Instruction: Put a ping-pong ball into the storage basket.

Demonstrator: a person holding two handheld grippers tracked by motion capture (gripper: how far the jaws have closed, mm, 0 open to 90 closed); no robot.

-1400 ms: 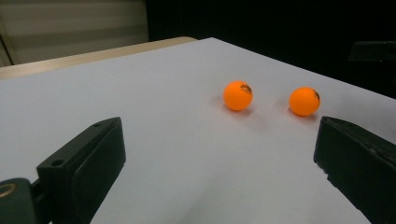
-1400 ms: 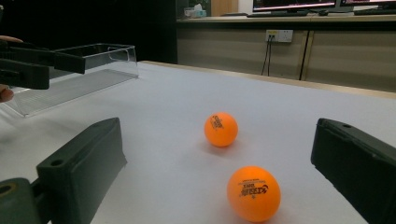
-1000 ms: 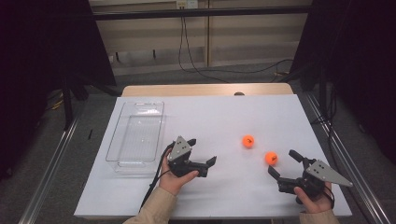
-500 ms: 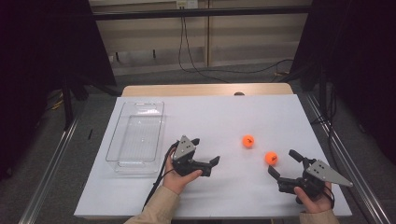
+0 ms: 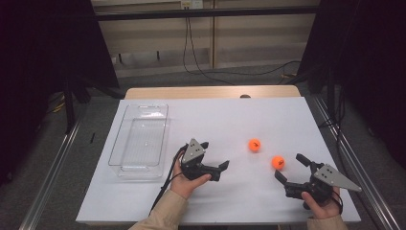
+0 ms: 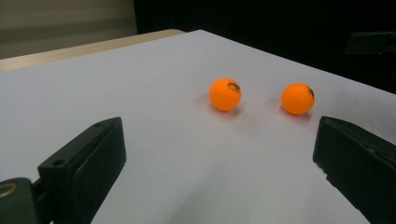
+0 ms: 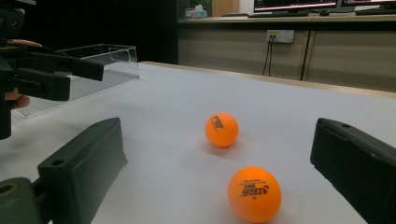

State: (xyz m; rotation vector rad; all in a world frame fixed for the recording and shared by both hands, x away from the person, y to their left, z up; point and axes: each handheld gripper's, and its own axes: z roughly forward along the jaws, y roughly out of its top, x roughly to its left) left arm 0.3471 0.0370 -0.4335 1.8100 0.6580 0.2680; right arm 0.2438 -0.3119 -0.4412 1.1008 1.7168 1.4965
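Two orange balls lie on the white table (image 5: 230, 120). One ball (image 5: 254, 144) is nearer the middle, the other ball (image 5: 278, 162) sits right of it. My left gripper (image 5: 215, 154) is open, a short way left of the balls, and points at them. Along its jaws I see both the near ball (image 6: 225, 94) and the far ball (image 6: 298, 98) ahead. My right gripper (image 5: 289, 166) is open just in front of the right ball. That ball (image 7: 254, 193) lies close between its jaws, with the other ball (image 7: 222, 129) beyond.
A clear plastic tray (image 5: 140, 139) stands empty at the table's left, with its wall (image 7: 102, 60) beyond the left gripper (image 7: 46, 74) in the right gripper view. The table's right edge runs close to the right hand. Cables hang behind the table.
My left gripper has slid a little to the right, toward the balls. The right gripper and both balls have stayed put.
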